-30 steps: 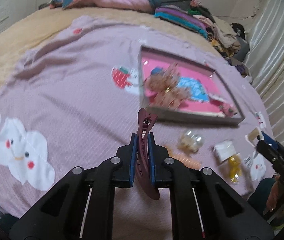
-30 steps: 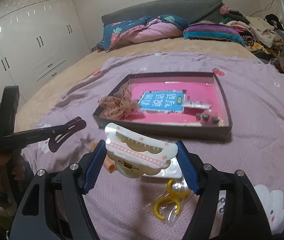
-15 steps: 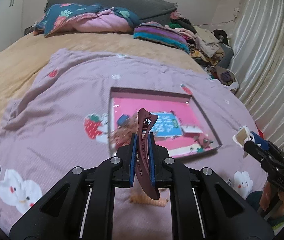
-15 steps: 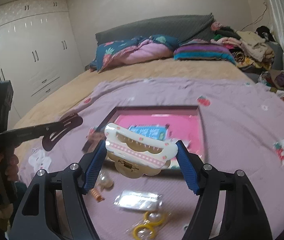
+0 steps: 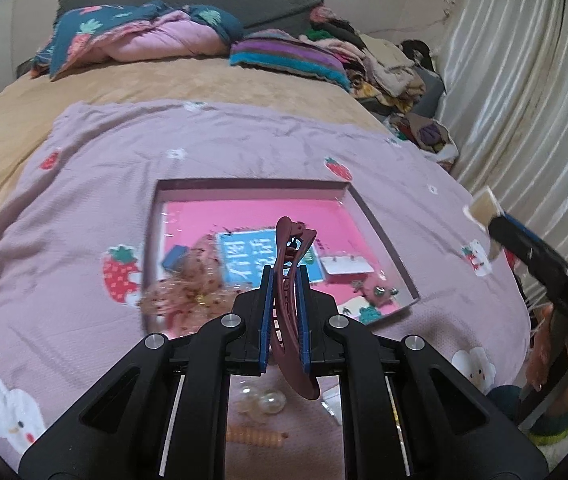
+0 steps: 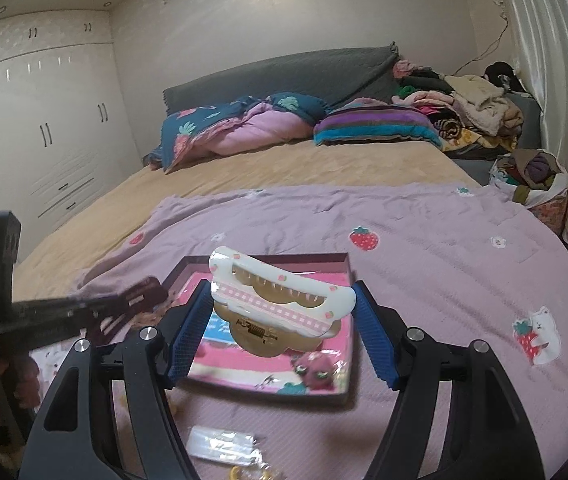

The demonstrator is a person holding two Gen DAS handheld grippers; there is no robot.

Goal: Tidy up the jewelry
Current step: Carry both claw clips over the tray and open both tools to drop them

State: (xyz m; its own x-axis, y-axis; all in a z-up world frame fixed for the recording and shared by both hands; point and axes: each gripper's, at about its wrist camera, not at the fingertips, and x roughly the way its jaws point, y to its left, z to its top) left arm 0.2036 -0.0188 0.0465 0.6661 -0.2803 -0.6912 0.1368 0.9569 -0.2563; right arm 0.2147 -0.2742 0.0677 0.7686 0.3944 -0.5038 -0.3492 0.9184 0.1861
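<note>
Wardrobe shows rightward only; pearls under left tongs.

Box at the middle of the blanket, loose pieces along its near edge

The blanket covers the near part of the bed, with pillows and piled clothes at the bed's far edge. The box lies on the blanket's middle; in it a frilly bow sits at the near left corner, a card in the centre, small charms at the near right corner. Before the box, by the blanket's near edge, lie beads, a ribbed clip and a packet.
</note>
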